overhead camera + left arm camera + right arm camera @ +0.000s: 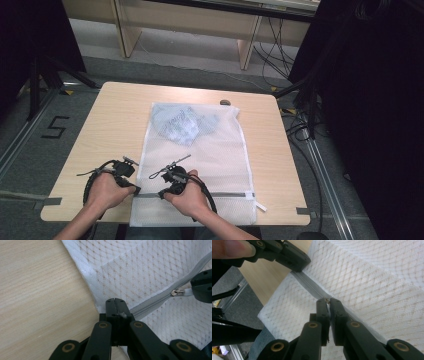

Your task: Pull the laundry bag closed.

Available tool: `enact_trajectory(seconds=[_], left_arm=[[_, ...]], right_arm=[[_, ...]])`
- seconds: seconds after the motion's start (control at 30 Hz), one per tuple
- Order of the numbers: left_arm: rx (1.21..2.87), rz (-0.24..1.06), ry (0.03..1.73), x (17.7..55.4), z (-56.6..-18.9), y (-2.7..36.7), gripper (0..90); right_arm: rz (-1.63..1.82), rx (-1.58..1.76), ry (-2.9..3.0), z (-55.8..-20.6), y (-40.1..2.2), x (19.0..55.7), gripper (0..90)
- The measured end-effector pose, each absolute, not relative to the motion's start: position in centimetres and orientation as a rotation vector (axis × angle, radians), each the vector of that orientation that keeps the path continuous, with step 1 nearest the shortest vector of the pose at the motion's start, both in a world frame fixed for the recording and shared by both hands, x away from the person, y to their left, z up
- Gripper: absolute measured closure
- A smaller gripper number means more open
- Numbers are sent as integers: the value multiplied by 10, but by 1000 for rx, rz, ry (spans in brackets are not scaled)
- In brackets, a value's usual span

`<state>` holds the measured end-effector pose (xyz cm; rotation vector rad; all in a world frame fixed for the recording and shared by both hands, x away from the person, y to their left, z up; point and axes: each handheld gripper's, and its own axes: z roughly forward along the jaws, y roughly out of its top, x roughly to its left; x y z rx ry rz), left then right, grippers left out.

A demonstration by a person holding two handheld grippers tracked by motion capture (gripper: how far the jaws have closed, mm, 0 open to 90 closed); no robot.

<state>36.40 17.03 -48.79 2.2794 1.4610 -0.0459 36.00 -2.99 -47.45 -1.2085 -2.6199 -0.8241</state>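
Note:
A white mesh laundry bag lies flat on the wooden table, with a light blue garment inside its far end. A grey zipper runs across the bag's near end. My left gripper is shut on the bag's left edge where the zipper ends. Just to its right, my right gripper is shut on the zipper pull. In the right gripper view its jaws pinch the small metal pull on the zipper, with the left gripper farther along.
A small dark object sits at the table's far edge beside the bag. Black curtains and stands flank the table, cables trail on the floor at right, and a "5" mark is on the floor at left.

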Motion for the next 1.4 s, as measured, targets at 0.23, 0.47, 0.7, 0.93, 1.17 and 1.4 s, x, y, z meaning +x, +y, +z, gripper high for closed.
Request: enact_trajectory(seconds=[0.23,0.47,0.7,0.93,1.17,1.4], left_arm=[[2274,-47,1460,364,-488,171,900],[2284,-46,1459,364,-488,171,900],[2274,-49,1461,364,-488,171,900],[2276,-47,1457,364,-488,171,900],[2276,-47,1457,364,-488,171,900],[2273,-50,1457,364,-489,171,900]], right_arm=[[-820,-1209,-2623,-472,-31,360,871],[-812,-1199,-2631,-474,-33,360,871],[-821,-1227,-2635,-474,-35,359,871],[-783,-1235,-2649,-475,-37,360,870],[-772,-1263,-2638,-474,-39,359,871],[-790,-1245,-2668,-474,-45,361,871]])
